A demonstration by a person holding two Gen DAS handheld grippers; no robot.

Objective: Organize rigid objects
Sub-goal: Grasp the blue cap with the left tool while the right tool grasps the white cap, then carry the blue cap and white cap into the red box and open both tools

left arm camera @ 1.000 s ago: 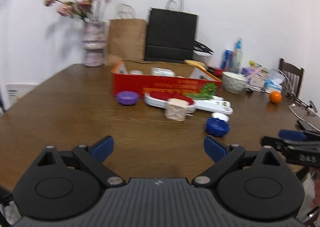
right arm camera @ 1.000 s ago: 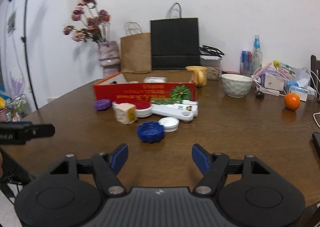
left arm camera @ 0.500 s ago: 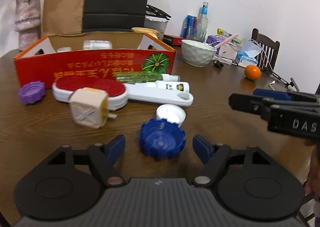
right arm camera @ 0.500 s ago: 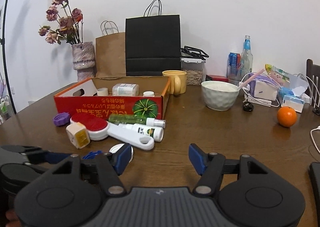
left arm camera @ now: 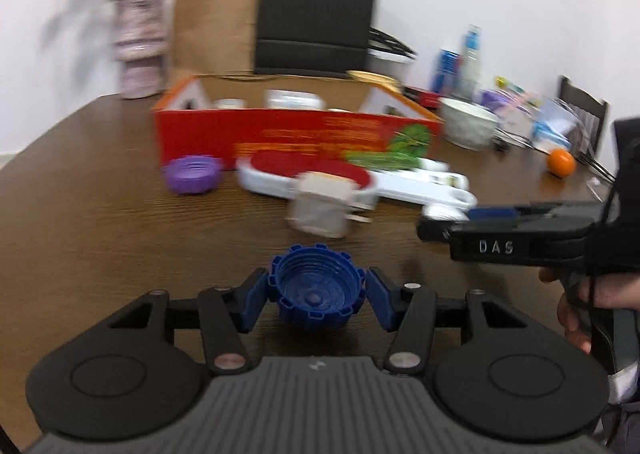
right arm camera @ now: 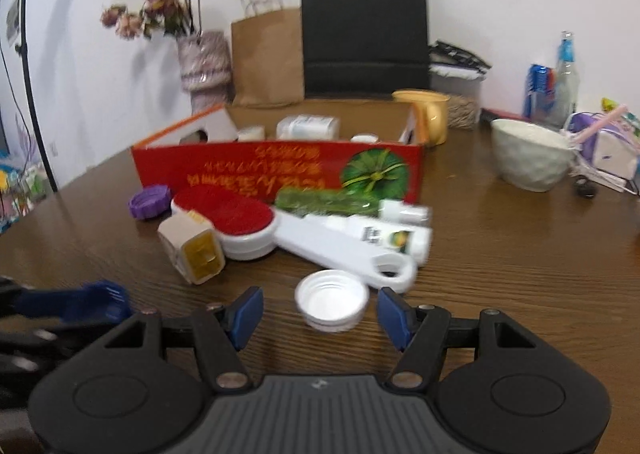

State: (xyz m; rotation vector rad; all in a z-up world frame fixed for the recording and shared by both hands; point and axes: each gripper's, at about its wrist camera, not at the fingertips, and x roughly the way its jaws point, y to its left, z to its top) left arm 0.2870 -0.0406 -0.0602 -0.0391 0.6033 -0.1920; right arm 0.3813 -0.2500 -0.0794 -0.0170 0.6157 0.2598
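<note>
Between the blue pads of the left gripper sits the blue cap, open side up, pinched from both sides above the table. At 12 o'clock from it lies the red box. Right gripper is spread wide, the white cap resting between its fingertips, touching neither.

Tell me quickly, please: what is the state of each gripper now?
Left gripper: closed on the blue cap.
Right gripper: open, holding nothing; the white cap lies between its fingers.
</note>
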